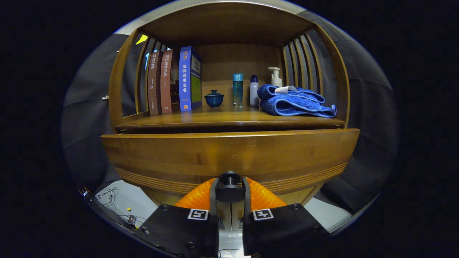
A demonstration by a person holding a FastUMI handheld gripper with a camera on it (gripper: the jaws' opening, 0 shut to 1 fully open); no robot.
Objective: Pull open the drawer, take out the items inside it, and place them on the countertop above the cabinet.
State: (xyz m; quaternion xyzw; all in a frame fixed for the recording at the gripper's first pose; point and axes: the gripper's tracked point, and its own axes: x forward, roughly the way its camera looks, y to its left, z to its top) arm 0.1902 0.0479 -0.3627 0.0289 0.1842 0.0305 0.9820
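Observation:
A wooden cabinet has a wide drawer front (229,157) that stands out a little from the cabinet body, with a dark gap above it. My gripper (230,188) is shut on the drawer's dark round knob (229,178), one finger on each side of it. Above the drawer runs the wooden countertop (222,118). What lies inside the drawer is hidden behind its front.
On the countertop stand three upright books (174,82) at the left, a small dark blue lidded cup (214,98), a teal bottle (237,89), a white bottle (254,91), a pump dispenser (275,76) and a folded blue towel (296,102). Slatted wooden sides close the shelf. Cables (107,200) lie on the floor.

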